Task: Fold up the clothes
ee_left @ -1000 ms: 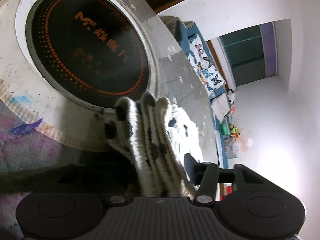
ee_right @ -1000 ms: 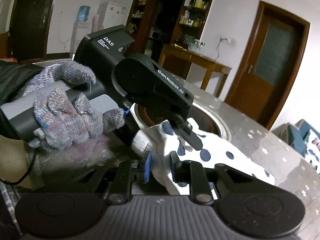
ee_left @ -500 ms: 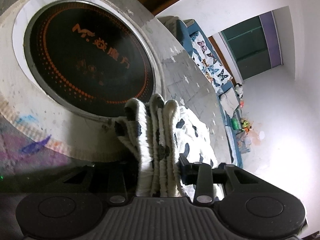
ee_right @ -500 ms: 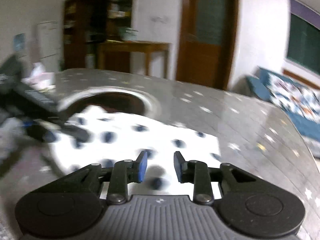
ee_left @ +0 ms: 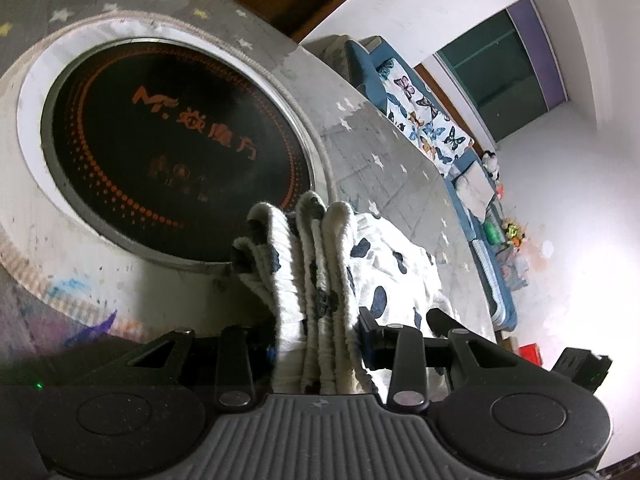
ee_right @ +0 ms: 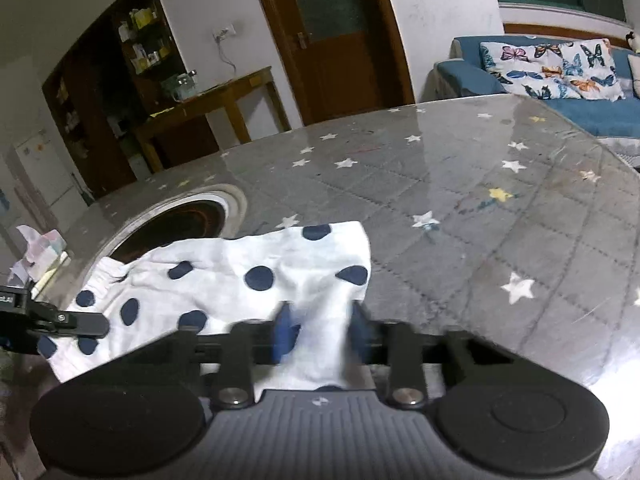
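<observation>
A white garment with dark blue dots (ee_right: 224, 280) lies spread on the grey star-patterned table (ee_right: 480, 184). My left gripper (ee_left: 320, 344) is shut on its bunched, ribbed waistband (ee_left: 316, 264), which stands in thick folds between the pads beside the hob. In the right wrist view one finger of that left gripper (ee_right: 76, 322) shows at the garment's left end. My right gripper (ee_right: 320, 334) is at the garment's near right corner. Its blurred jaws are closing with the cloth's edge between them, and the pads still stand apart.
A round black hob with orange lettering (ee_left: 168, 148) is sunk in the table, ringed in white, just beyond the garment. A tissue pack (ee_right: 40, 248) sits at the table's left. A blue sofa with butterfly cushions (ee_right: 560, 68) stands past the table's edge.
The right gripper swung away from the gloved hand and left gripper, across to the garment's other end, and rolled level. The left gripper kept its hold on the waistband and rolled slightly.
</observation>
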The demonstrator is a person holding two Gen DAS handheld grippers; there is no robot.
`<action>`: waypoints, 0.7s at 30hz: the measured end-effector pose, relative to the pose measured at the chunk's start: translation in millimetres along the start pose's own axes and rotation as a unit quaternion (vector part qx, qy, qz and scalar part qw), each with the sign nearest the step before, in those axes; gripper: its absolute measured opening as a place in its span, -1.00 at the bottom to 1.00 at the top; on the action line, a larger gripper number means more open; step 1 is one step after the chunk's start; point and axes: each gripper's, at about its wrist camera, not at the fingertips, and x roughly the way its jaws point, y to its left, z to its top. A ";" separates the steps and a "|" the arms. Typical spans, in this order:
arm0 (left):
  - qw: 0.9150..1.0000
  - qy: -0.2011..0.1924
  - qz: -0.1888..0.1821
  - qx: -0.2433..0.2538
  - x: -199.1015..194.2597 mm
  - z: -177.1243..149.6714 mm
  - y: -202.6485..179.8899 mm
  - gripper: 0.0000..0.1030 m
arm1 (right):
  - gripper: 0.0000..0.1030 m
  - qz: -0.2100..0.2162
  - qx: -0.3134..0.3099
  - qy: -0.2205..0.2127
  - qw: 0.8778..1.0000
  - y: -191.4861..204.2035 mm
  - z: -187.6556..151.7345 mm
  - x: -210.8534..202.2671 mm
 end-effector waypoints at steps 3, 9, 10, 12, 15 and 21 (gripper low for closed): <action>1.000 -0.006 0.005 0.022 -3.6 1.6 -11.8 -0.27 | -0.89 -0.003 -0.005 -0.018 1.000 6.2 -0.3 -12.3; 0.997 -0.014 -0.002 0.081 -1.6 5.4 -45.2 -0.29 | -0.91 -0.023 -0.017 -0.068 0.997 11.3 8.3 -46.0; 0.996 -0.013 -0.004 0.091 -0.5 4.5 -50.5 -0.29 | -0.91 -0.030 -0.018 -0.074 0.997 9.9 10.6 -51.2; 0.994 -0.009 -0.009 0.104 4.9 2.8 -59.9 -0.29 | -0.91 -0.046 -0.020 -0.086 0.995 5.8 14.6 -60.4; 0.992 -0.002 -0.020 0.122 17.0 1.4 -76.5 -0.29 | -0.91 -0.072 -0.020 -0.096 0.993 -4.4 18.2 -70.5; 0.988 0.014 -0.011 0.156 46.2 -6.0 -101.5 -0.27 | -0.91 -0.112 -0.003 -0.098 0.989 -30.6 19.2 -78.3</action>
